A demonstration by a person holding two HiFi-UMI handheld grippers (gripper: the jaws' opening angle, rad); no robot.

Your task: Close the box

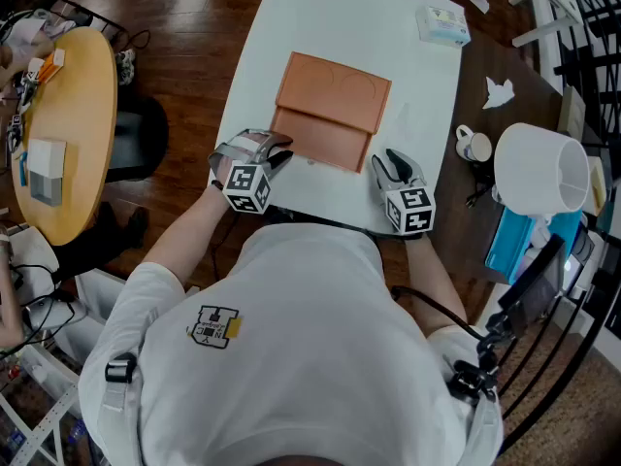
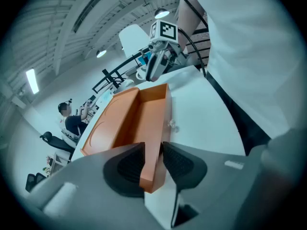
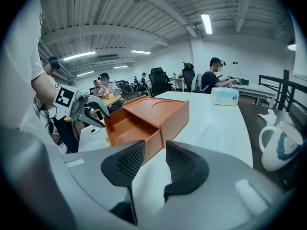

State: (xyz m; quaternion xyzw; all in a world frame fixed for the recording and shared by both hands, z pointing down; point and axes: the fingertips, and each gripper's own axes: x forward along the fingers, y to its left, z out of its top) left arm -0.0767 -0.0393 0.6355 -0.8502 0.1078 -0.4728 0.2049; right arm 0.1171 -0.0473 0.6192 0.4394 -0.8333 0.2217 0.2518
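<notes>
Shirt: a white shirt point(image 1: 291, 357) fills the bottom of the head view, and both forearms reach forward to the table's near edge.
Left gripper: the left gripper point(image 2: 153, 147) has its jaws wide apart. The drawer's near left corner stands between them, and its front wall runs away along the gap. The pads do not visibly press on it.
Right gripper: the right gripper point(image 3: 154, 147) has its jaws spread wide with nothing between them. The drawer's right front corner lies just ahead of the tips, not touching them.
Box: the orange box point(image 1: 330, 110) lies flat on the white table, between the two grippers and just past them. It is open.
Drawer: the drawer point(image 1: 320, 142) sticks out of the sleeve toward the person, and its inside floor is in view.
Sleeve: the sleeve point(image 1: 335, 87) sits behind the drawer, on the far side. Its flat top is marked with two faint arcs.
Table: the table point(image 1: 320, 8) is white and long and runs away from the person.
Mug: a small white mug point(image 1: 475, 146) stands on the dark top point(image 1: 485, 66) just right of the table, near the right gripper.
Tub: a large white tub point(image 1: 539, 168) stands just right of the mug.
Scrap: a white paper scrap point(image 1: 499, 93) lies on the dark top, beyond the mug.
Tissues: a tissue pack point(image 1: 443, 25) sits at the table's far right edge, well apart from the box.
Round table: a yellow round table point(image 1: 82, 115) stands well to the left, with small clutter on it.
Room: in the right gripper view, people point(image 3: 211, 78) sit at desks far back under strip lights.
</notes>
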